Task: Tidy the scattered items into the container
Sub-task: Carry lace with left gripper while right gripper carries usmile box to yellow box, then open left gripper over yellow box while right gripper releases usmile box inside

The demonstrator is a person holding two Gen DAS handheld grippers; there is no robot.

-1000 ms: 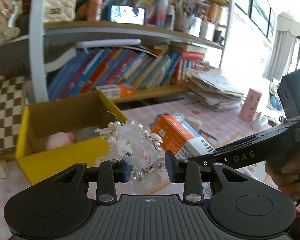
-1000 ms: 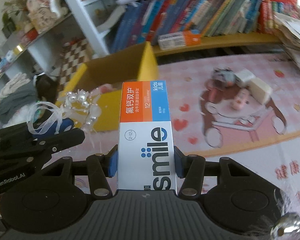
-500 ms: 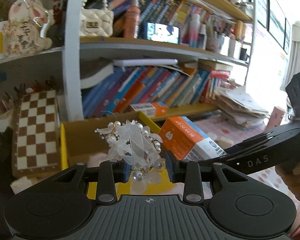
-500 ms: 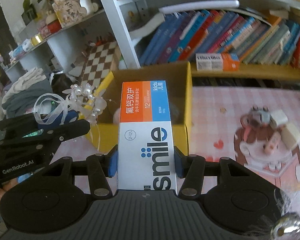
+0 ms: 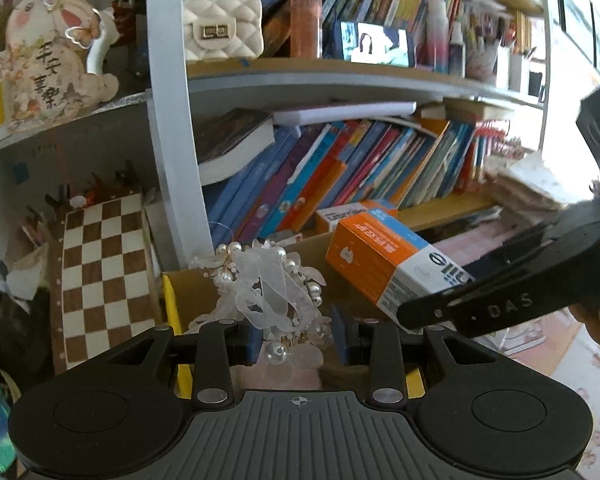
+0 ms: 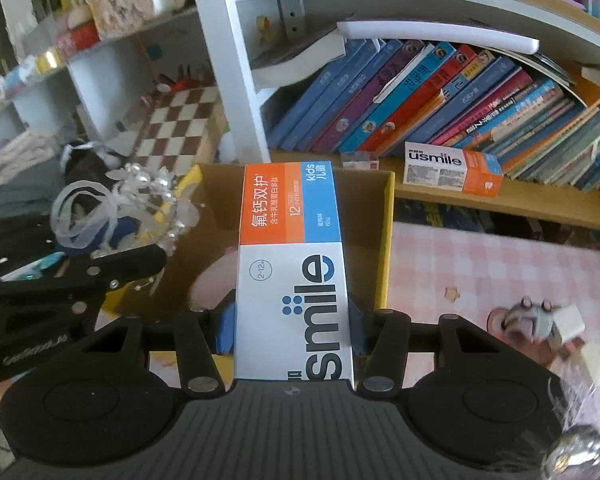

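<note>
Toothpaste box sits tight between the two blue pads of the right gripper, which pinch its sides. It is white at the near end and orange and blue at the far end, with "smile" and "kids" printed on it. It points away from the camera, and its far end hangs over the open cardboard box with the yellow sides. Something soft and pink lies inside that box, partly hidden.

On the left, the left gripper holds a white hair bow made of see-through ribbon and pearl beads. The bow bunches up between the jaws, and they pinch it near its bottom. In the left wrist view the bow also hangs over the yellow box, close to the box's left wall. The toothpaste box is just to the right of the bow, tilted, with a small gap between them.

Behind the yellow box stands a shelf full of leaning books. A second toothpaste box lies on that shelf. A brown and white checkered board leans up to the left of the yellow box. To the right, the table has a pink checked cloth with some small toys, which look blurry.
</note>
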